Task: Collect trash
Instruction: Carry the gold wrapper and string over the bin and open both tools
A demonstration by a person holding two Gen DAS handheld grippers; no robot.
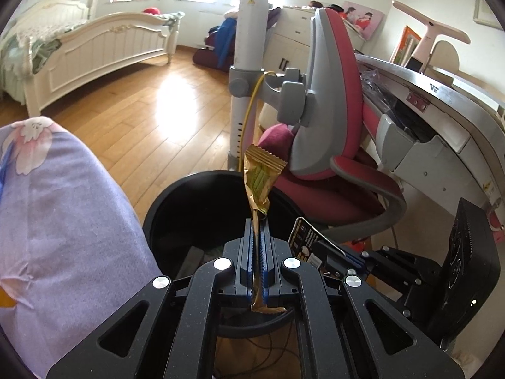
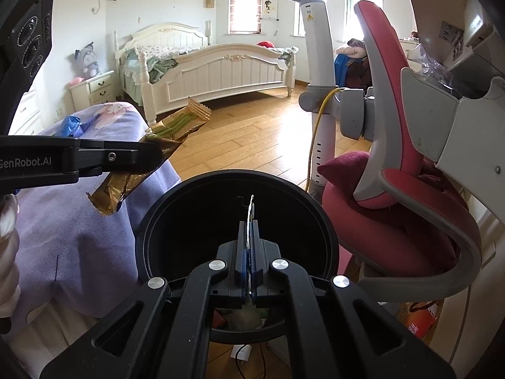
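while both wrappers hang over it, the black bin [image 2: 236, 221] sits on the wooden floor between the lilac-covered bed corner [image 2: 79, 221] and the pink chair [image 2: 394, 205]. the left hand-held gripper [image 1: 259, 224] is clamped on a gold snack wrapper [image 1: 260, 177], which hangs near the bin's rim on the bed side, so it probably wants carrying further over the mouth before letting go. the right hand-held gripper [image 2: 249, 221] pinches a thin dark wrapper [image 1: 307, 243] edge-on above the opening; releasing there should drop it cleanly.
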